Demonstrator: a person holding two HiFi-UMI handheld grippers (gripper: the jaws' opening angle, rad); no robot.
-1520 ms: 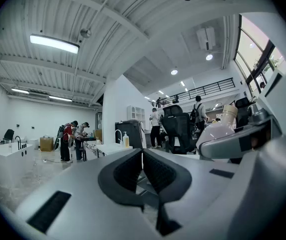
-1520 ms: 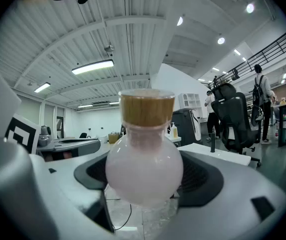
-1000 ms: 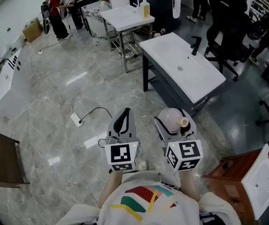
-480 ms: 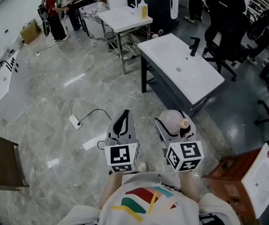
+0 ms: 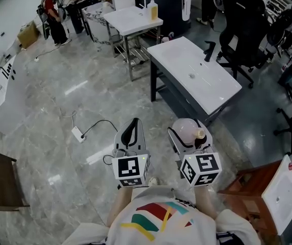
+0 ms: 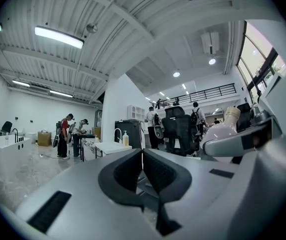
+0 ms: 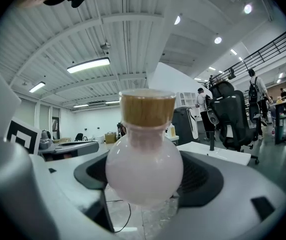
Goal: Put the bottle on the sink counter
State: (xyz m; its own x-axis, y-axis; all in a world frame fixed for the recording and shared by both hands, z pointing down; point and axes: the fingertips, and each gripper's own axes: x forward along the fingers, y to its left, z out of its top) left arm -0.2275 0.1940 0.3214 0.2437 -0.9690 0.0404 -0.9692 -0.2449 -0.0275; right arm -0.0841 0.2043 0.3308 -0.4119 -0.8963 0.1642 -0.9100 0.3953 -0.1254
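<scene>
**Head view.** Both tongs are held side by side low in the frame, over the grey floor [image 5: 59, 101]. The left tongs [image 5: 134, 127] point forward with the jaws together and nothing between them. The right tongs [image 5: 189, 130] have their jaws apart round a bottle [image 5: 185, 127]: a round, pale pink body between the two jaws, with its cork [image 5: 201, 133] tipped toward the right. The bottle is carried in the air, not resting on anything. The desk [image 5: 179, 55] with the white sink top and black tap [image 5: 209, 50] stands ahead and to the right, well apart from the bottle. A second small desk [image 5: 128, 20] farther back carries a soap dispenser [image 5: 152, 9]. A cable [image 5: 99, 122] lies on the floor ahead of the left tongs.

**Left gripper view.** The left tongs [image 6: 142, 166] are fully closed; the two dark pads [image 6: 128, 171] meet along one line and grip nothing. The bottle [image 6: 221, 132] shows at the right edge, held beside these tongs.

**Right gripper view.** The right tongs [image 7: 145, 180] are clamped on the bottle [image 7: 143, 170]. The dark pads [image 7: 205, 180] press on the left and right sides of the round body. The cork [image 7: 147, 109] stands above the jaws. The white desk [image 7: 217, 152] is seen beyond the bottle, to the right, apart from it.
</scene>
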